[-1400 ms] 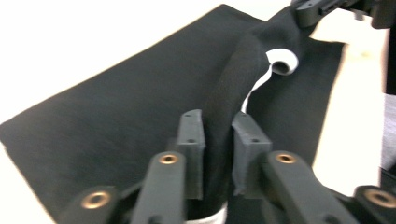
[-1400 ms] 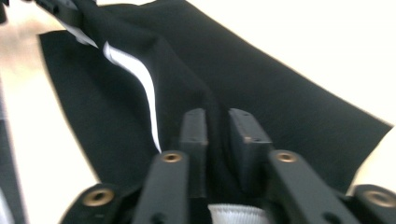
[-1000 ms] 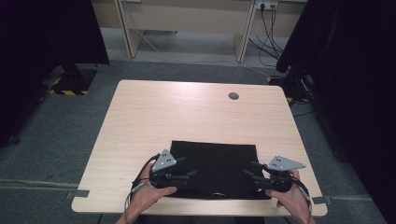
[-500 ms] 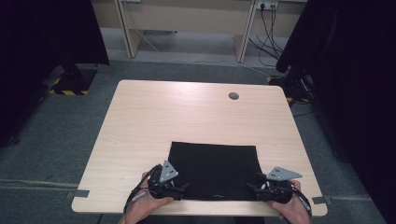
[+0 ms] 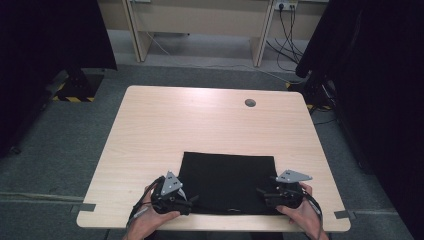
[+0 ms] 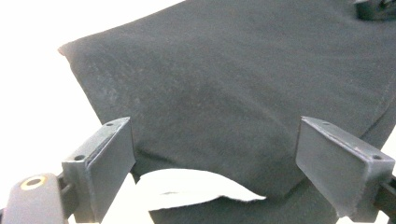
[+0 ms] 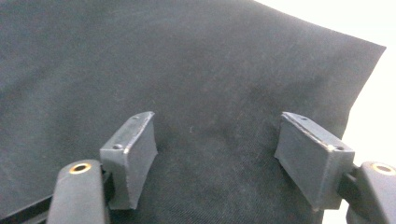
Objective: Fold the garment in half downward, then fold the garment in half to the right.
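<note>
1. We hold the left tongs [image 5: 186, 199] at the near left corner of the black cloth [image 5: 227, 181]; jaws have just been opening & stand wide apart, cloth below/between them, pads not pressing it.
2. Right tongs [image 5: 263, 192] sit at the near right corner; jaws have also just been opening, now apart over the cloth, nothing clamped.
3. Cloth lies flat on the bench [image 5: 200, 125], spread between both tongs & stretching away in front of them.
4. In the left gripper view a pale patch [image 6: 196, 186] shows at the cloth's near edge, between the jaws.
</note>
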`<state>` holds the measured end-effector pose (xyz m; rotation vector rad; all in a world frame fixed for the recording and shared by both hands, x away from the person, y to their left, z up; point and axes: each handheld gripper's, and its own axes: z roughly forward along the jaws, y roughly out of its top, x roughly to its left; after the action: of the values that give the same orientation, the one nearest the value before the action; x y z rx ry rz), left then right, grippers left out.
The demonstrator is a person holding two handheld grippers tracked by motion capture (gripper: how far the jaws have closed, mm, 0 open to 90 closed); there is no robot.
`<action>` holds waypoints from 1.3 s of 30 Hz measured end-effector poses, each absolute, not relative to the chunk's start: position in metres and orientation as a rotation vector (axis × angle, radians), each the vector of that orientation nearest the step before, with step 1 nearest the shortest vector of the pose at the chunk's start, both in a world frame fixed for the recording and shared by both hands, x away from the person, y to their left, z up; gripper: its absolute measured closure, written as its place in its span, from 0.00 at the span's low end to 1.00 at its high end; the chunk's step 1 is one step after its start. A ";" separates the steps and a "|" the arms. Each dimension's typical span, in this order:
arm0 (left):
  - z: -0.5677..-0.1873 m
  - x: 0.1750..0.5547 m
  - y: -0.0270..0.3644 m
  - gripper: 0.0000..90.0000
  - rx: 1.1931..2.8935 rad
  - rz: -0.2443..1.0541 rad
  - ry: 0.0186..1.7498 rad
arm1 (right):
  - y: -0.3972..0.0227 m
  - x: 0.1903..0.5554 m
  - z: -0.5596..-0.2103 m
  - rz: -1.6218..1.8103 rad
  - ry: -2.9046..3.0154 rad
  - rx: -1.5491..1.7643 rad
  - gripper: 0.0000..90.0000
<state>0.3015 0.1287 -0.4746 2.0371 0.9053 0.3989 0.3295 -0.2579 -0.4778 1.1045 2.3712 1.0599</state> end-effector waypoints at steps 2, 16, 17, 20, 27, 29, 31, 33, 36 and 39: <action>-0.474 0.302 0.131 0.12 2.034 0.396 0.909 | -0.260 0.330 -0.478 1.063 2.377 1.100 0.32; -0.477 0.302 0.132 0.10 2.031 0.317 0.894 | -0.288 0.338 -0.476 1.062 2.425 1.041 0.32; -0.477 0.302 0.132 0.09 2.030 0.315 0.896 | -0.290 0.338 -0.476 1.063 2.427 1.038 0.32; -0.478 0.302 0.133 0.08 2.030 0.307 0.908 | -0.295 0.338 -0.476 1.060 2.428 1.039 0.32; -0.478 0.302 0.132 0.05 2.033 0.297 0.909 | -0.307 0.336 -0.476 1.064 2.417 1.045 0.32; -0.479 0.301 0.131 0.03 2.038 0.294 0.910 | -0.310 0.336 -0.476 1.061 2.419 1.047 0.32; -0.480 0.301 0.131 0.03 2.045 0.295 0.905 | -0.312 0.337 -0.476 1.063 2.419 1.047 0.32; -0.480 0.301 0.130 0.03 2.048 0.295 0.902 | -0.313 0.338 -0.476 1.068 2.419 1.044 0.32; -0.481 0.300 0.128 0.03 2.056 0.291 0.893 | -0.313 0.338 -0.477 1.069 2.419 1.043 0.32; -0.479 0.297 0.126 0.03 2.060 0.297 0.878 | -0.314 0.338 -0.477 1.070 2.421 1.041 0.32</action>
<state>0.2970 0.1257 -0.4794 2.0600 0.8775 0.2969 0.3384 -0.3136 -0.4765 1.0411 2.4206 1.0697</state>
